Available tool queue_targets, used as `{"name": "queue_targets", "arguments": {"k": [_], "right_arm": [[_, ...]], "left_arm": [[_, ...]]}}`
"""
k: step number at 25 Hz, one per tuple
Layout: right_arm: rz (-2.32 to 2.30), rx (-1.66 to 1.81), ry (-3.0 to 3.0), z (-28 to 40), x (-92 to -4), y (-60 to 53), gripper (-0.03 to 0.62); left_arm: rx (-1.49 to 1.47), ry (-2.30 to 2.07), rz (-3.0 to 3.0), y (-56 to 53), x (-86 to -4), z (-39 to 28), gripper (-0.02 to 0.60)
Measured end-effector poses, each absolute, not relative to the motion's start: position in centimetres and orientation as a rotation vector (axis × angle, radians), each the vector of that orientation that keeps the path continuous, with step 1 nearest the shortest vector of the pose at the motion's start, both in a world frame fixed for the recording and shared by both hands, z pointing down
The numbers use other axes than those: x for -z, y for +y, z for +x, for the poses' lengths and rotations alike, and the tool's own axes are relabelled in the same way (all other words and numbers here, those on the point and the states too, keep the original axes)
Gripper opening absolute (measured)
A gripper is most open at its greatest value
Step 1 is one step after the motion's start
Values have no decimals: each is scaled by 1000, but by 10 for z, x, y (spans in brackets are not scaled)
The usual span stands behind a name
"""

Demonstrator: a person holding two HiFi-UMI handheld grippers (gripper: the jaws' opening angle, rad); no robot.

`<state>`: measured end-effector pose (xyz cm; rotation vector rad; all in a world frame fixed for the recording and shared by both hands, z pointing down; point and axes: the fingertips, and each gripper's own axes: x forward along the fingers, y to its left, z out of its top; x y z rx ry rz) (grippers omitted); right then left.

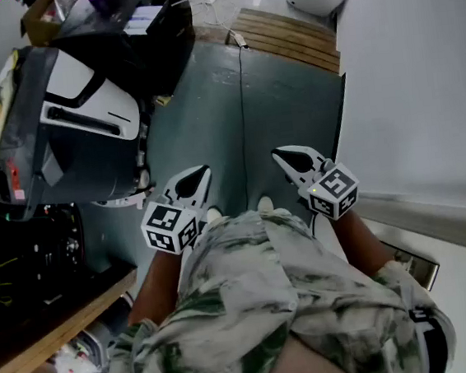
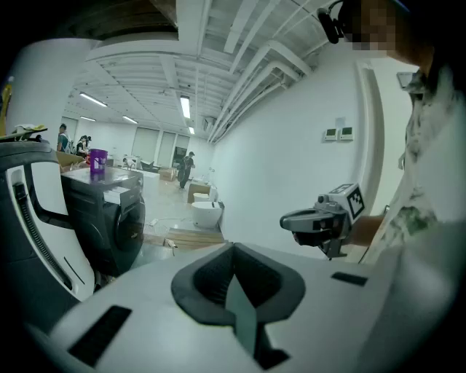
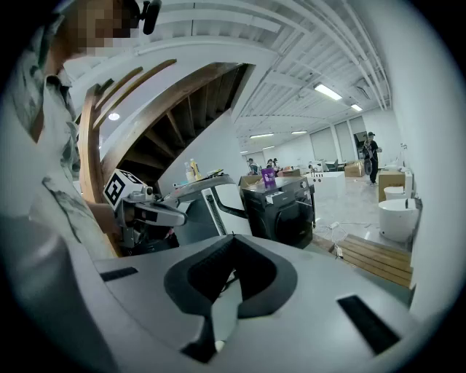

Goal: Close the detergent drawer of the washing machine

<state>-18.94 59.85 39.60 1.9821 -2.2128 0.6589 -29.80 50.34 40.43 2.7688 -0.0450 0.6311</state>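
Judged pre-approach: left gripper and right gripper both clenched on nothing, held just before torso, well apart from washing machine far left, detergent drawer not discernible; next, need to close in, find drawer front, push squarely.

White-green camo shirt, short slvs
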Motion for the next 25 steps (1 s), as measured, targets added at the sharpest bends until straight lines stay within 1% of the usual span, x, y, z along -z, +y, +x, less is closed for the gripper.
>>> {"name": "queue_targets", "arguments": {"k": [9,15,20,22,23,25], "right_arm": [[1959,-572,-2243,-138,-376,611,20],[1815,-496,-2201,-117,-395,625,20],[1863,-484,-2224,-95,-398,614,25],[1887,-490,-2210,-84,-404,606,84],[1896,-494,-2200,-78,-408,601,95],[1905,-499,-2181,-67,-416,587,95]], "left_arm": [[-597,-46,2784,533,-396,-234,23],[-637,-44,2777,558,-402,-202,23],[-698,-33,2775,553,-411,-181,25],[-708,-33,2778,541,-417,-168,25],[-709,-35,2780,533,-420,-162,25],[-705,-40,2792,514,-427,-149,26]]}}
